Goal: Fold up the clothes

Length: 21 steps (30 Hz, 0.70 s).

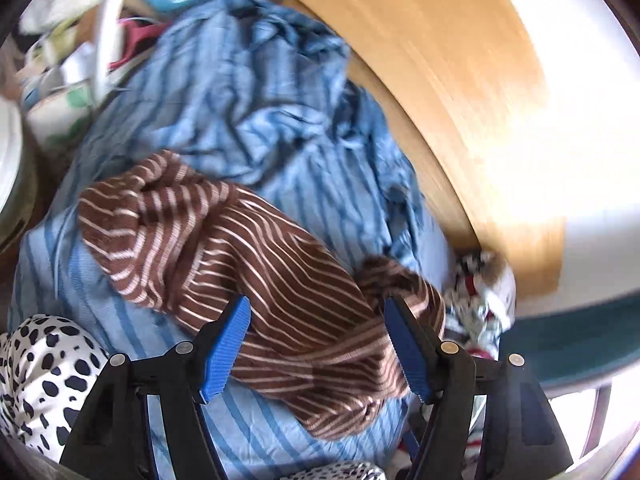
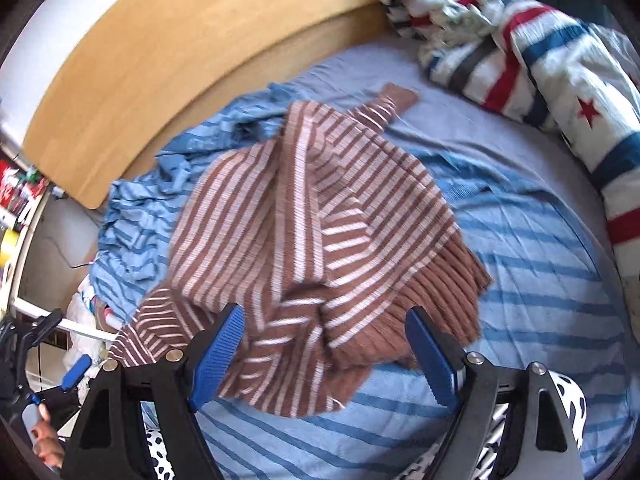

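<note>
Both views look down on the bed, and the brown striped sweater (image 2: 316, 220) lies crumpled on the blue striped sheet (image 2: 540, 280), nothing gripping it.

Right wrist view: the right gripper (image 2: 324, 354) hangs over the sweater's near edge with its jaws spread wide, blue pads (image 2: 218, 354) clear of the knit on both sides. The cloth shows between the fingers, but nothing pinches it. One sleeve reaches up toward 12 o'clock, its plain brown cuff flat on the sheet; the ribbed hem sits toward 4 o'clock from the sweater's middle. A bunched-up part of the sheet lies at 9 to 10 o'clock of the sweater, against the wooden bed frame (image 2: 160, 60). A pillow (image 2: 540, 60) with red and blue stripes and a star sits at 1 to 2 o'clock.

Down at 8 o'clock in this view, the left gripper (image 2: 74, 372) shows one blue pad, with a hand (image 2: 46, 440) below it.

Left wrist view: the left gripper (image 1: 316, 350) has its jaws apart too, the sweater (image 1: 240, 272) lying loose between and beyond the pads, none of it clamped. Spotted black-and-white fabric (image 1: 44, 380) shows at 8 o'clock. The frame (image 1: 460, 100) sweeps past at 1 to 3 o'clock, blurred.
</note>
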Available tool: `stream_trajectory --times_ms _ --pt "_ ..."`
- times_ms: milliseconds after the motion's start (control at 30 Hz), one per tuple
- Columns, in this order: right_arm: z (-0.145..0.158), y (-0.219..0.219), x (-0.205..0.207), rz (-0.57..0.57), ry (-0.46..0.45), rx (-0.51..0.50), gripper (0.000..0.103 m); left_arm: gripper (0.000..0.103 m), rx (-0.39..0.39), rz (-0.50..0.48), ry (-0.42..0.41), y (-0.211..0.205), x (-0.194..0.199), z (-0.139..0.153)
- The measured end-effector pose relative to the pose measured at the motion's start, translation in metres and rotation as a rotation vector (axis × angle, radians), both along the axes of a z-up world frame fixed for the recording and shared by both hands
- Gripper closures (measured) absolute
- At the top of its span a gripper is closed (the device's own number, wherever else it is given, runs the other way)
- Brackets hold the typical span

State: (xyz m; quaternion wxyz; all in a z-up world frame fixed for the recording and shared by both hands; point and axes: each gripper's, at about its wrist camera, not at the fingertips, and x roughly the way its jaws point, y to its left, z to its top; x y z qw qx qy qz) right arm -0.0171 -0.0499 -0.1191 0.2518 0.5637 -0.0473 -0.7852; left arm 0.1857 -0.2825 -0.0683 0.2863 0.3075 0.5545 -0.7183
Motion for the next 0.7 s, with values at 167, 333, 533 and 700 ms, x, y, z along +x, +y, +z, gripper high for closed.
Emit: stream_trajectory --times_ms 167,333,533,700 --pt "-0.037 -0.005 0.010 0.082 -0.093 0.079 0.017 0.033 0.176 -0.279 -0.174 0.034 -0.078 -0.066" --pt "-0.074 -0.031 0.024 0.225 -0.130 0.174 0.017 0.033 0.213 -0.310 -0.328 0.056 -0.110 -0.132" --pt "-0.091 -0.034 -0.005 0.152 -0.076 0.130 0.072 0.089 0.047 -0.227 -0.335 0.027 -0.138 -0.138" --pt "-0.023 -0.051 -0.064 0.095 0.134 0.027 0.082 0.093 -0.111 -0.177 -0.242 -0.039 -0.188 -0.082"
